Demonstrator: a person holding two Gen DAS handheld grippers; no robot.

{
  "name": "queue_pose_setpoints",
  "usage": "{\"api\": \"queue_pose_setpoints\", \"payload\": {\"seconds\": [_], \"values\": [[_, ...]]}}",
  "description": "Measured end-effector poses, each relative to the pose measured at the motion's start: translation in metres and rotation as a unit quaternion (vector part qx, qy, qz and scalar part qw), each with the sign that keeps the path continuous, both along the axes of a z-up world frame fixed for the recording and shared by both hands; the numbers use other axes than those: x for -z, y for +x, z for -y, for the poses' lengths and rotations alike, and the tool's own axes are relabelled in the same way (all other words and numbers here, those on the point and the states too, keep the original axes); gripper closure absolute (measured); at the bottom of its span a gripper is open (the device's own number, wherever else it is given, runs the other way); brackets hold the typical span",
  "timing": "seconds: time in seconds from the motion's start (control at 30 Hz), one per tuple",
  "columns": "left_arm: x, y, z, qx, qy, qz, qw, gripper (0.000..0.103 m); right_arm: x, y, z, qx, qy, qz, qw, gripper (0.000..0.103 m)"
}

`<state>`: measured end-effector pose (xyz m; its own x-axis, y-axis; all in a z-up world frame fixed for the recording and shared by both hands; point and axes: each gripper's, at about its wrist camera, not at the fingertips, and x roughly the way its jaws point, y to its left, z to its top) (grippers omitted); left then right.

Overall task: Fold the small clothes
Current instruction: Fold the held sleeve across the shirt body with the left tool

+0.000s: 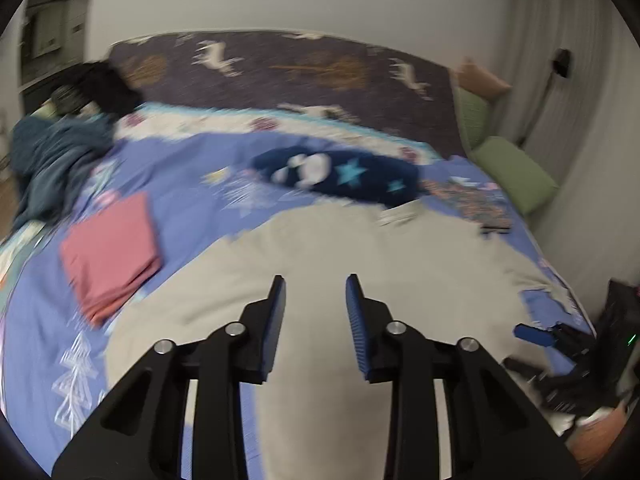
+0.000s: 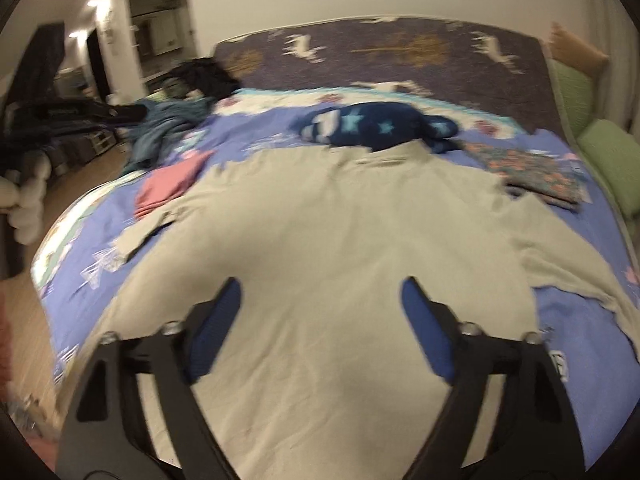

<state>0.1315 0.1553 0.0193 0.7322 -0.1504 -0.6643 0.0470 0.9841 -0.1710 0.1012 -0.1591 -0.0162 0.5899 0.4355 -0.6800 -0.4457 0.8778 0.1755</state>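
Spread flat mid-bed [image 2: 248, 128] and not yet folded: beige shirt [image 2: 328, 240], collar at 12 o'clock; already folded, seemingly: pink stack [image 1: 112, 248] at 10, floral piece [image 2: 536, 172] at 2; hovering over shirt, both empty, fingers apart: left claw [image 1: 316, 284], right claw [image 2: 320, 292].

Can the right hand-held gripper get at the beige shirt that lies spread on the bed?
Probably yes. The right hand-held gripper is open and empty, above the beige shirt, which lies flat on the bed. Nothing lies between them.
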Motion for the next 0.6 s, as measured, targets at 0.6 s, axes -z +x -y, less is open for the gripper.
{"api": "queue_pose_setpoints", "payload": {"seconds": [0.6], "values": [[0.14, -0.024, -0.071, -0.042, 0.049, -0.091, 0.9937, 0.045, 0.046, 0.107, -0.256, -0.146, 0.085, -0.285, 0.944, 0.049]]}}
